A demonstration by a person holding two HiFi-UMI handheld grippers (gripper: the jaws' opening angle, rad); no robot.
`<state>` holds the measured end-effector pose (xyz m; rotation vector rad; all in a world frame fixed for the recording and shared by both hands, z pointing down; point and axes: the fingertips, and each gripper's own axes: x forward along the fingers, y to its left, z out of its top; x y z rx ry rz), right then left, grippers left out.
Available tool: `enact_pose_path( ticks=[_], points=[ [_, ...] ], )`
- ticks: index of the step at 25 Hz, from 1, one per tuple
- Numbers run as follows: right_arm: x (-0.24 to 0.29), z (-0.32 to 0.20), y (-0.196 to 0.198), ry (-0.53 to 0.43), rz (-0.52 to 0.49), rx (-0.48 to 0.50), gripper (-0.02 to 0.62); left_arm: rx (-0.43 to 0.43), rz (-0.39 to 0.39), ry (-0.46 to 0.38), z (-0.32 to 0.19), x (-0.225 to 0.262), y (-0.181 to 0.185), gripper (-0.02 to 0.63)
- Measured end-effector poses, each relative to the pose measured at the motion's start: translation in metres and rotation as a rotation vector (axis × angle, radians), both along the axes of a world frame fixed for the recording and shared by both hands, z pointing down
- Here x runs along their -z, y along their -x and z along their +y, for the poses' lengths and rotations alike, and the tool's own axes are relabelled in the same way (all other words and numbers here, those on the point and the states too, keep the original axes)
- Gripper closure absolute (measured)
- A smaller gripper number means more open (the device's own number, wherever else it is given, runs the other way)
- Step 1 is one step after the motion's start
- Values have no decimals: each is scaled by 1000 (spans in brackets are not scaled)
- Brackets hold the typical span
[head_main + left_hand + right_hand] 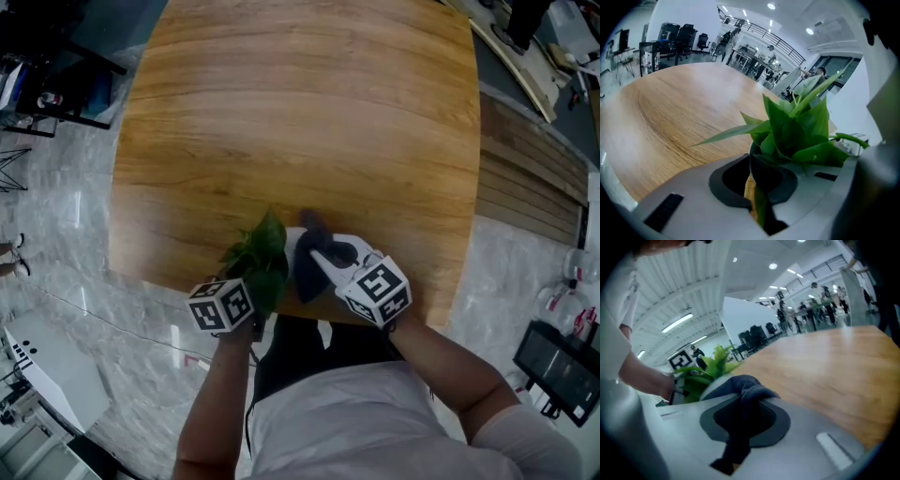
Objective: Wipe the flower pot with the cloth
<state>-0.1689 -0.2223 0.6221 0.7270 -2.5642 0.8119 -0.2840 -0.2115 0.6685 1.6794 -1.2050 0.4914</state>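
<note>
The left tool (753,190) pinches the rim of the flower pot (751,157), steadying it. The right tool (739,427), closed on the cloth (743,389), holds it against the pot for wiping.

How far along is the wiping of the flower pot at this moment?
Done: the left gripper is shut on the flower pot at its rim, the right gripper on the dark cloth. In hand: the cloth lies against the pot's white side near the table edge, so wiping looks under way. Left: how much is wiped cannot be told; neither is released yet.
</note>
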Motion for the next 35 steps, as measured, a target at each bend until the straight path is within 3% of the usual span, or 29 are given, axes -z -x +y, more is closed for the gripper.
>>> enact_pose_path(
  ticks=[2,5,10,12,17,19,24,26,31,33,35],
  points=[
    [-36,-6,-20,67,82,-46,561,-18,-6,-16,0,3,-1,588],
    [-40,-10,-23,66,128,-48,561,-42,-8,-47,-2,10,-5,589],
    [37,-18,16,-32,-91,14,563,-88,-22,-77,-1,14,-8,591],
    [28,-23,18,-24,-115,21,563,-108,-31,-92,0,14,-8,591],
    [-47,-32,-7,69,70,-11,563,-143,-56,-118,1,17,-13,591],
    [-36,-31,-4,49,49,2,563,-140,-64,-117,1,17,-14,591],
    [49,-22,25,-52,-177,68,563,-120,-48,-96,0,14,-11,591],
    [43,-19,22,-58,-163,51,561,-106,-47,-88,1,13,-9,590],
    [-40,-21,-19,78,43,-77,563,-61,-19,-68,0,12,-9,589],
    [-25,-18,-17,52,28,-65,562,-44,-4,-55,-1,11,-10,591],
    [13,-11,-4,-3,-53,-32,561,-30,3,-42,-1,10,-10,591]
  ],
)
